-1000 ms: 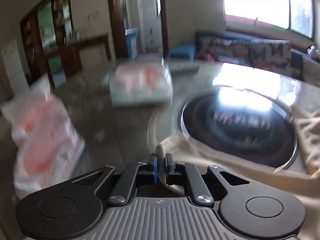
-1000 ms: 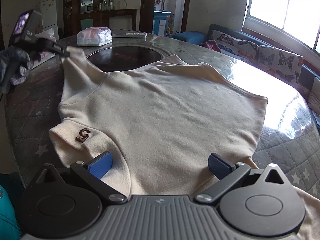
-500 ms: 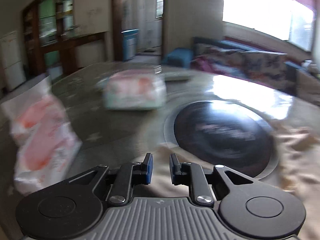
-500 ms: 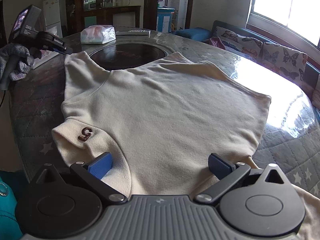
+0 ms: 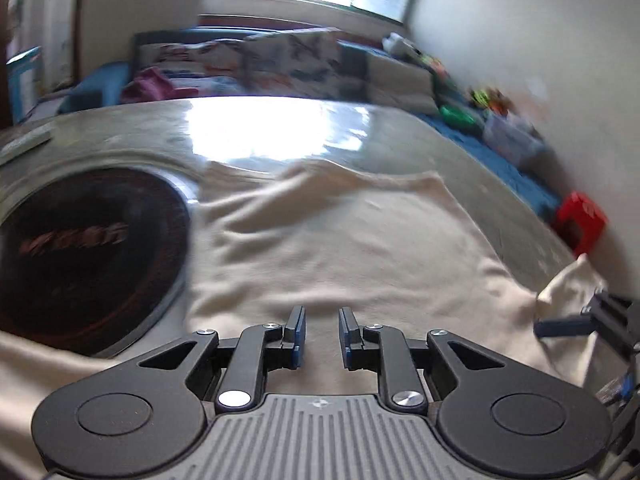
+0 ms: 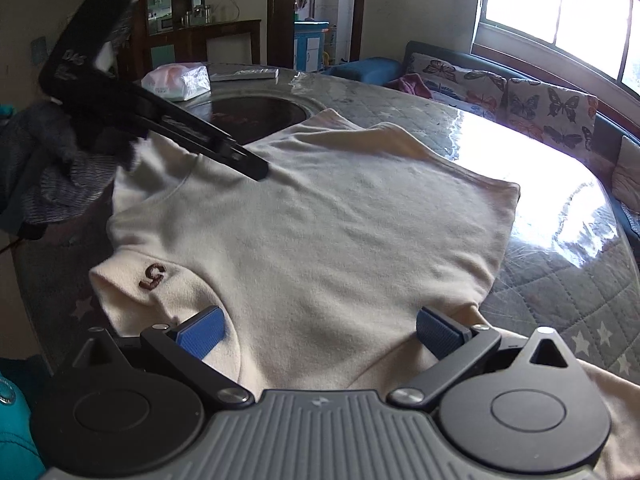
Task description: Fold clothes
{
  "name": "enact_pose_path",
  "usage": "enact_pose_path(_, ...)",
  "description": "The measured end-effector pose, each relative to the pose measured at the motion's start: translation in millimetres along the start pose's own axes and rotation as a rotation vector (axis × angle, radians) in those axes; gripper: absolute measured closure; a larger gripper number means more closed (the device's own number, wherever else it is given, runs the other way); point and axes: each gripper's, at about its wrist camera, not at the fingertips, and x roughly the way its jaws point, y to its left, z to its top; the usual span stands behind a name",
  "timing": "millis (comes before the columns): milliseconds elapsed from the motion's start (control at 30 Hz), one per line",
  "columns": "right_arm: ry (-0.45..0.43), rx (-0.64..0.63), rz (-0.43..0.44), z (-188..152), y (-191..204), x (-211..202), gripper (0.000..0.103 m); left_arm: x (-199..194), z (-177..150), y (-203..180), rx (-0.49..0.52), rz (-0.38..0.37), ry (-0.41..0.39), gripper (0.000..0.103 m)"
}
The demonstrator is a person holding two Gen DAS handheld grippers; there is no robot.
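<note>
A cream sweatshirt lies spread on the round table, with a brown "5" on its near left sleeve. It also shows in the left wrist view. My left gripper is slightly open and empty just above the cloth; from the right wrist view it reaches over the sweatshirt's far left part. My right gripper is wide open and empty over the near edge of the sweatshirt, and its tip shows at the right in the left wrist view.
A dark round inset sits in the table's middle, partly under the cloth. A tissue pack and a flat box lie at the far side. A sofa runs under the window. The table's quilted cover lies bare at right.
My left gripper let go of the sleeve end, opened a little and swung right, over the sweatshirt's body. The right gripper stayed open in place.
</note>
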Motion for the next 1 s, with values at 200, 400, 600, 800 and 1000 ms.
enact_pose_path(200,-0.006,0.0,0.012,-4,-1,1,0.0,19,13,11,0.023,0.054,-0.015,0.072)
enact_pose_path(400,-0.018,0.001,0.027,-6,-4,3,0.0,33,30,40,-0.05,0.106,-0.019,0.058)
enact_pose_path(600,-0.022,-0.005,0.037,-7,-5,3,0.0,52,53,51,-0.091,0.169,-0.028,0.058)
enact_pose_path(800,-0.033,-0.005,0.043,-9,-8,3,0.0,65,75,54,-0.08,0.301,-0.045,0.058)
enact_pose_path(1000,-0.036,-0.007,0.047,-10,-9,1,0.0,88,85,53,0.029,0.346,-0.06,0.057)
